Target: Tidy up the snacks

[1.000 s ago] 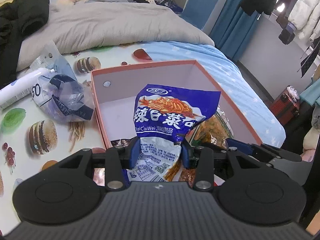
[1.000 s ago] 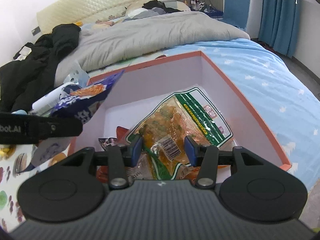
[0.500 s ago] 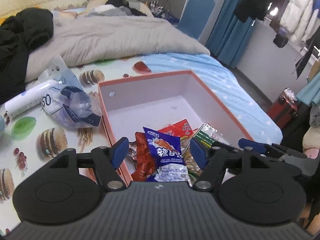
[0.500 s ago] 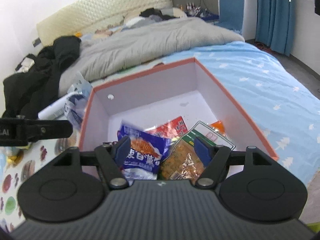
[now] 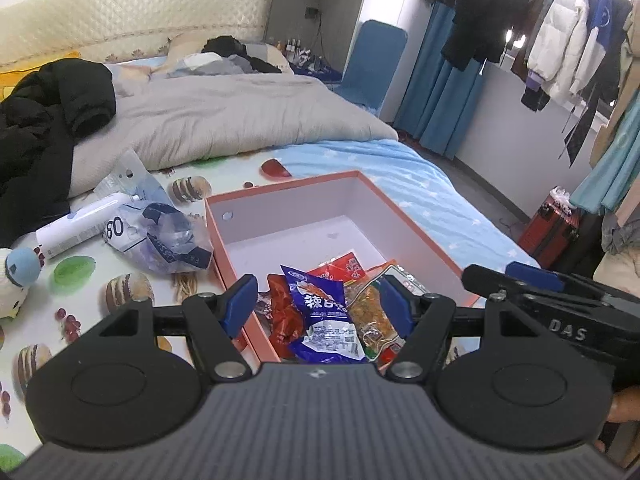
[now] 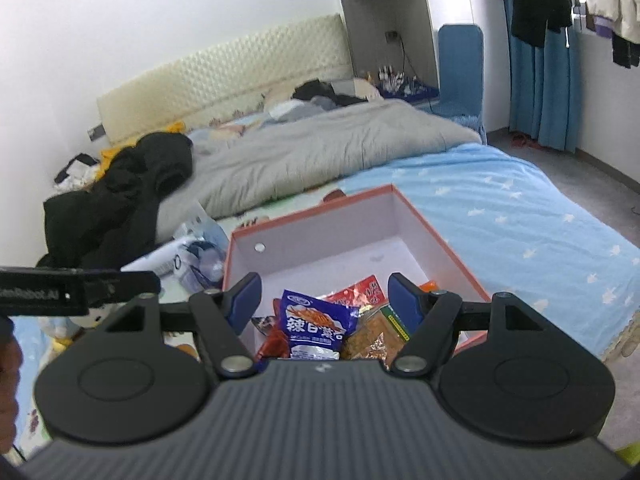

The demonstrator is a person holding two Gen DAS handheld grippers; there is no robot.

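Holding both grippers above the bed, I see my left gripper (image 5: 318, 304) and right gripper (image 6: 325, 298) with jaws spread, pinching nothing. Lower centre, the blue plastic snack packet (image 5: 322, 312) lies in the orange-rimmed cardboard box (image 5: 280, 216).

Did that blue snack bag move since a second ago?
Yes. The blue snack bag dropped from between the left gripper's fingers into the pink box.

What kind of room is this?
It looks like a bedroom. There is a big bed with a grey quilt and a padded headboard, and coats hang by the window.
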